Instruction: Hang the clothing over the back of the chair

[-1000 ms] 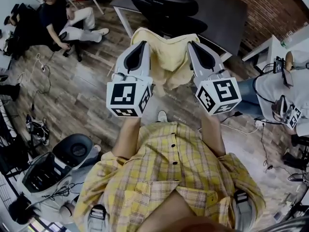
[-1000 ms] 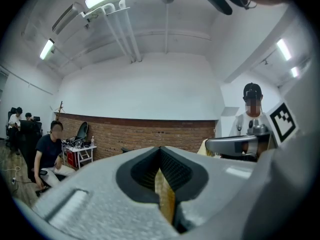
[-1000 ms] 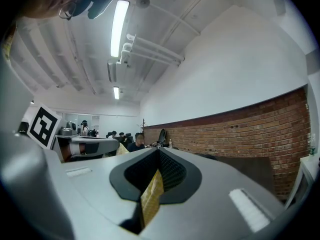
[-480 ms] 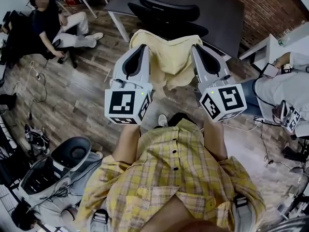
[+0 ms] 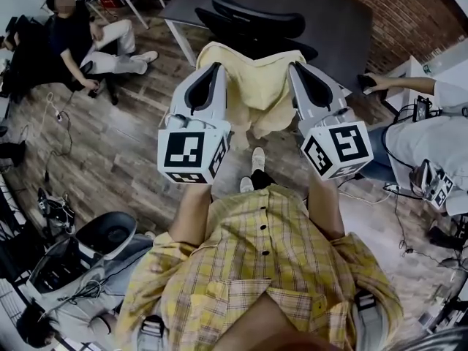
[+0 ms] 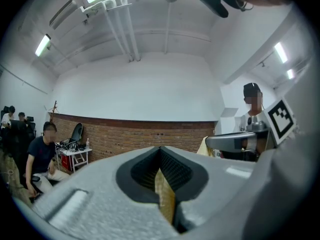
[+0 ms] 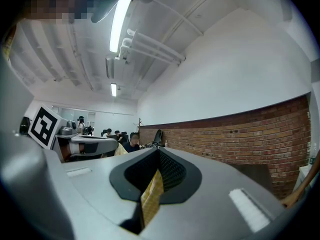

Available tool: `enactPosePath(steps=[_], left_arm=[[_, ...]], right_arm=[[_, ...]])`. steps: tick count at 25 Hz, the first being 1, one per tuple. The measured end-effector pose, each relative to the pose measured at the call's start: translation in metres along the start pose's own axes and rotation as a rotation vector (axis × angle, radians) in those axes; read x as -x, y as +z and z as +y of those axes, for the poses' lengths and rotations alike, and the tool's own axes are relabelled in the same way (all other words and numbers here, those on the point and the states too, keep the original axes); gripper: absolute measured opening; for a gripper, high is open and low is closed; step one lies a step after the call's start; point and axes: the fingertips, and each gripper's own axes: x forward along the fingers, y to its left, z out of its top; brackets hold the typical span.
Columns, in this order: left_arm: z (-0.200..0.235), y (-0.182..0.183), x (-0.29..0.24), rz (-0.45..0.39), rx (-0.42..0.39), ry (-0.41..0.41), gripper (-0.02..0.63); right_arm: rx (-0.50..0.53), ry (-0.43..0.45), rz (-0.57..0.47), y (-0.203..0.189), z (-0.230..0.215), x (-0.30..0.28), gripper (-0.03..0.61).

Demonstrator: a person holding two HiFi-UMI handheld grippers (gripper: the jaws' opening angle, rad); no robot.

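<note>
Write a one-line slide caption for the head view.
Left gripper and right gripper each clamp a yellow garment, holding it spread before a black chair.

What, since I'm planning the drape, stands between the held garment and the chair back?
Nothing visible: the yellow garment, pinched by left tongs and right tongs, hangs before the black chair back, only air between.

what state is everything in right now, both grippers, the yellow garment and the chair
yellow garment: held up at two points, sagging in the middle
left gripper: shut on yellow garment, pointing level
right gripper: shut on yellow garment, pointing level
chair: back bare, nothing draped on it yet
</note>
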Motion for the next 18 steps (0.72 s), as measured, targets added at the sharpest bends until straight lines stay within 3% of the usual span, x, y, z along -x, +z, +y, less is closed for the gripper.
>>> enactPosePath(steps=[18], left_arm=[[0.032,0.053,-0.072,-0.087,-0.056,0.042,0.002]], right_arm=[[0.05,0.062,-0.094,0.05,-0.042,-0.065,0.011]])
